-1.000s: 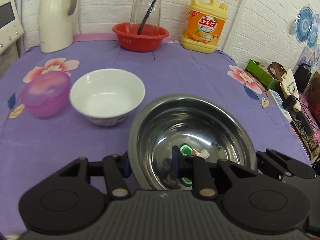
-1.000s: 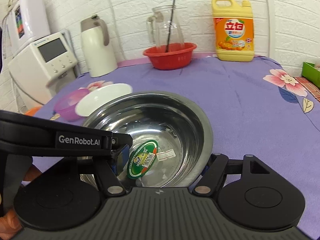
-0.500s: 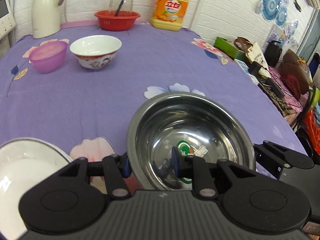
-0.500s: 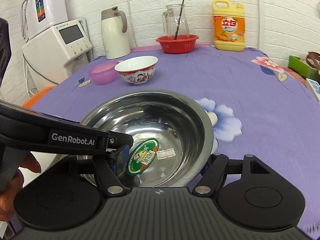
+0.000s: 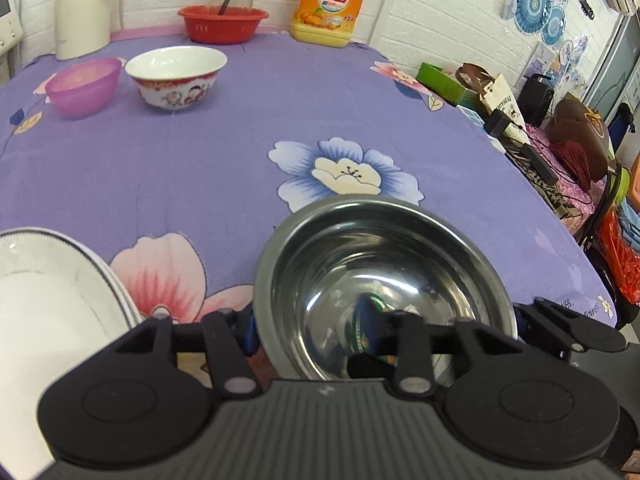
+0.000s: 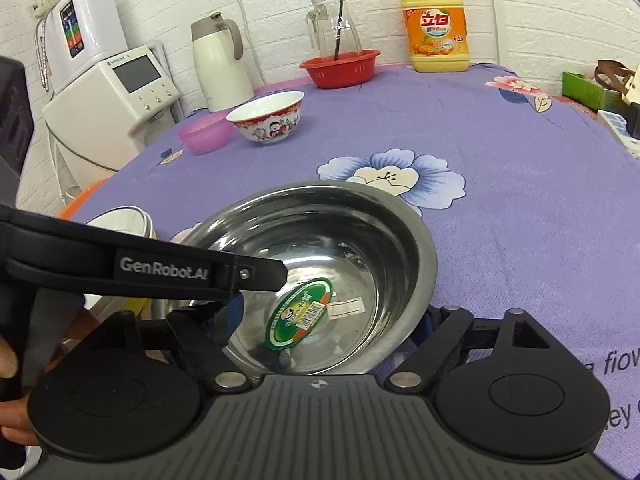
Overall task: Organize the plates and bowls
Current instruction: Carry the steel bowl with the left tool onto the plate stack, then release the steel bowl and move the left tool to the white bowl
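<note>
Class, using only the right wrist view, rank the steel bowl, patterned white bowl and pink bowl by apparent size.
1. Steel bowl, though it sits nearest the camera.
2. Patterned white bowl.
3. Pink bowl, partly hidden behind the white one, so this is unsure.

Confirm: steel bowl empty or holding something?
Empty. The steel bowl sits upright on the purple tablecloth; inside, only bare metal, a green sticker and a small white label.

"GenRobot.AI" in pale letters on the black left gripper [image 6: 236, 304], big red "立白" on the yellow soap bottle [image 6: 438, 28], and "flow" printed on the purple cloth [image 6: 520, 200] at the right edge.
</note>
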`<state>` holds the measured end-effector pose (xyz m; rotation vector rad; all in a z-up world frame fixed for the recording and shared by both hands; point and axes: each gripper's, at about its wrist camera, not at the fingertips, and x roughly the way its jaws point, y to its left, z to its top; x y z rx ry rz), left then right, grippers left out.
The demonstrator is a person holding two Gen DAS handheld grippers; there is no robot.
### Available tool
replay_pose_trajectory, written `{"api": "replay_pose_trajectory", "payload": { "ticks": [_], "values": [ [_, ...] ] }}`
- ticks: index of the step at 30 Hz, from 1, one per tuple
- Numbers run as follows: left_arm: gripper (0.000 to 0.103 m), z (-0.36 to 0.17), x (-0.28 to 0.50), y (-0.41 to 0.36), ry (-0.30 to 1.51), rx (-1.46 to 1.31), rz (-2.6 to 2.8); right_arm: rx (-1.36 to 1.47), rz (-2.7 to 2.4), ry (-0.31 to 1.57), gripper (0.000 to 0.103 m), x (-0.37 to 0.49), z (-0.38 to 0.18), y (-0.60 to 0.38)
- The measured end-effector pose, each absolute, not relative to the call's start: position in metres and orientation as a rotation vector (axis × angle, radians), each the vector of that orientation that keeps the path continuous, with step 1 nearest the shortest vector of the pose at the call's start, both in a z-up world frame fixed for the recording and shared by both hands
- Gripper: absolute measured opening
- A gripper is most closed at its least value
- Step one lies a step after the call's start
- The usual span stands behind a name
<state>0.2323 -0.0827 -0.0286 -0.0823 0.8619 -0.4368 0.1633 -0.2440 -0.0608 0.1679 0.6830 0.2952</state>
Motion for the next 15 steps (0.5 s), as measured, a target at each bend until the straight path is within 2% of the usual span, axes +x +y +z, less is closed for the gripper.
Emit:
{"api": "replay_pose_trajectory", "payload": {
  "ticks": [2, 3, 8, 15],
  "values": [
    [0.088, -0.020, 0.229, -0.080, 0.825, -0.109, -0.445, 0.192, 0.290, 0.689, 0.103, 0.162, -0.060, -0.248],
    [0.092, -0.014, 0.227, -0.079, 0.798, -0.106, -0.429, 0.212, 0.280, 0.690, 0.103, 0.161, -0.060, -0.253],
    [0.095, 0.019, 0.229, -0.065, 0.676, -0.089, -0.387, 0.368, 0.216, 0.639, 0.103, 0.153, -0.053, -0.287],
    [0.097, 0.029, 0.249, -0.021, 0.653, -0.131, -0.267, 0.449, 0.160, 0.637, 0.103, 0.162, -0.046, -0.310]
  ]
}}
